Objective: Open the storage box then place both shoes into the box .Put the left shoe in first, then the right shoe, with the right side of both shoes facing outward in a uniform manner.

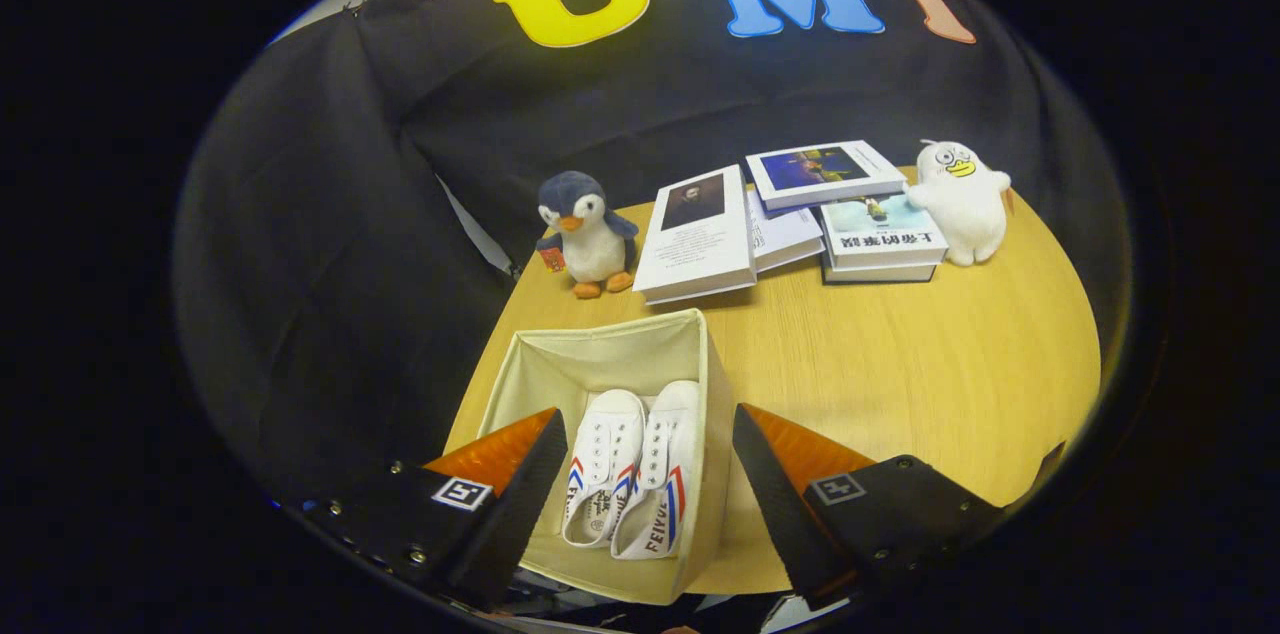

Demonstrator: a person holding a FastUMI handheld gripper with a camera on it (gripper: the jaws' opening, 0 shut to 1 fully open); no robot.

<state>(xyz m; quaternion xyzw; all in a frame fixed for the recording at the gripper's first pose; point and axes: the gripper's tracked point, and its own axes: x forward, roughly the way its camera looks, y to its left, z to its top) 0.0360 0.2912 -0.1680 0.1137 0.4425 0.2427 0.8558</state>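
A cream fabric storage box [690, 354] stands open on the wooden table, directly below my gripper [650, 459]. Two white canvas shoes lie side by side inside it, toes pointing away from me. The left-hand shoe [600, 469] and the right-hand shoe [662, 474] both show red and blue stripes on their sides. My gripper is open, its fingers spread wide above the box with the shoes seen between them, touching nothing.
At the back of the round wooden table [930, 364] stand a penguin plush [588, 232], several books [790, 214] and a white duck plush [960, 199]. Black cloth walls surround the table closely on the left and behind.
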